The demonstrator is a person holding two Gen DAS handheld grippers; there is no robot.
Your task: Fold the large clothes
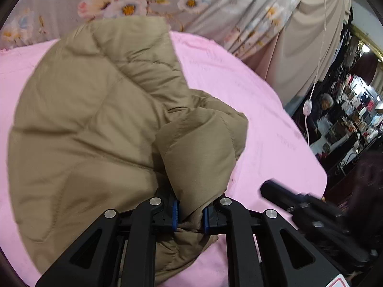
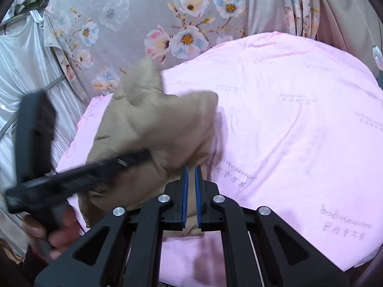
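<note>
One tan puffer jacket (image 1: 91, 124) lies on one pink sheet (image 1: 251, 100). Two grippers: left gripper (image 1: 190, 212) clamped on a jacket fold; right gripper (image 2: 191, 191) clamped on thin jacket fabric.

Each gripper is showing the same build. The left gripper (image 1: 190, 215) is wearing a matte black frame of angled arms with triangular cut-outs, round silver screws sitting at the joints, and ribbed blue pads lining its jaws. The right gripper (image 2: 191, 196) is carrying the same black arms, silver screws and blue ridged pads. A hand (image 2: 57, 234) is wrapping a black handle, blurred.
</note>
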